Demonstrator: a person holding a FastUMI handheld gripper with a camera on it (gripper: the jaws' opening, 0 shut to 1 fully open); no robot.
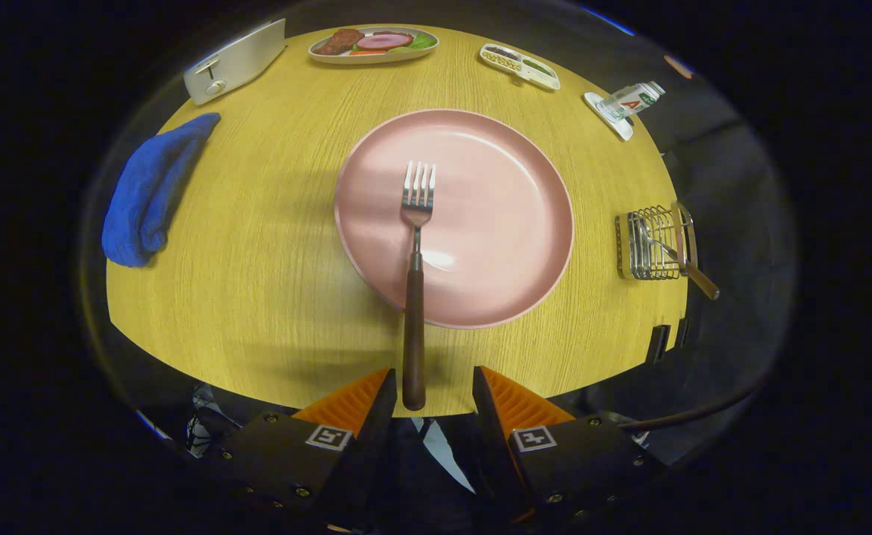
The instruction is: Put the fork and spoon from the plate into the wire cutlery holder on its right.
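Observation:
A fork (pixel 415 282) with a dark wooden handle lies on the pink plate (pixel 510 215), tines pointing away, its handle reaching over the plate's rim toward me. The handle's end sits just ahead of my gripper (pixel 434 386), close to the left orange finger (pixel 357 401). The fingers stand apart and press on nothing. To the plate's right, near the table's edge, stands the wire cutlery holder (pixel 655 244). A spoon (pixel 685 264) with a wooden handle rests in it, leaning out over the edge.
A blue cloth (pixel 149 195) lies left of the plate. At the far side of the wooden table (pixel 272 297) stand a white toaster (pixel 235 61), a food tray (pixel 373 44), a small divided dish (pixel 519 65) and a carton on a saucer (pixel 625 104).

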